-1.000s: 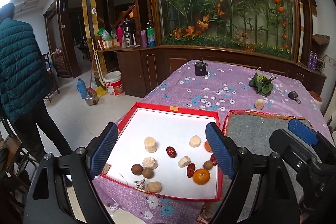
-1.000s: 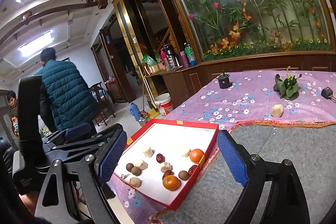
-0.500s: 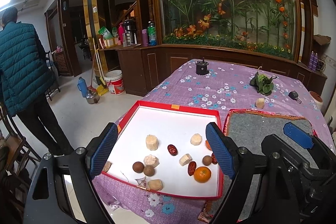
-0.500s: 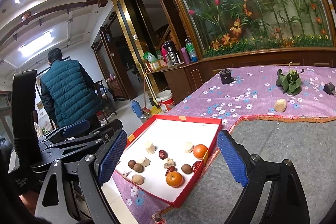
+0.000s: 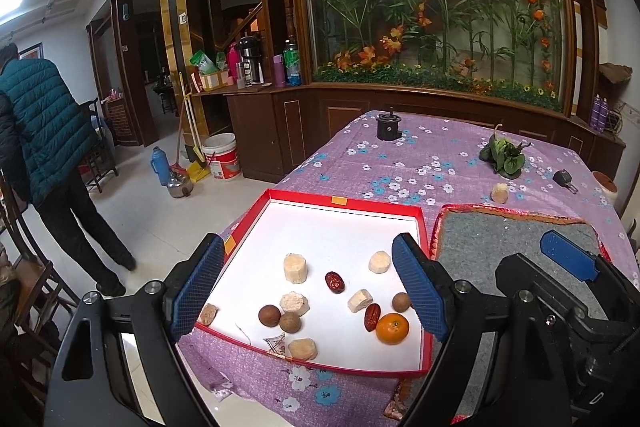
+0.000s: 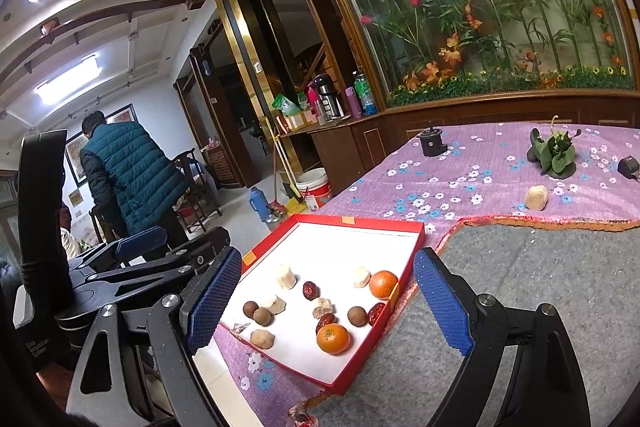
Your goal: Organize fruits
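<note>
Red tray (image 5: 426, 343) held the fruit, orange (image 5: 392, 327) nearest me. Both grippers, left (image 5: 308, 291) & right (image 6: 328, 303), gaped wide, empty. Orange looked light, firm, prob rolls, so I'd pinch its middle.

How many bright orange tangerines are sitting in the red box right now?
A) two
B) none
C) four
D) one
A: the right wrist view shows two in the red box, a near tangerine at the front and a far tangerine against the right wall.
</note>
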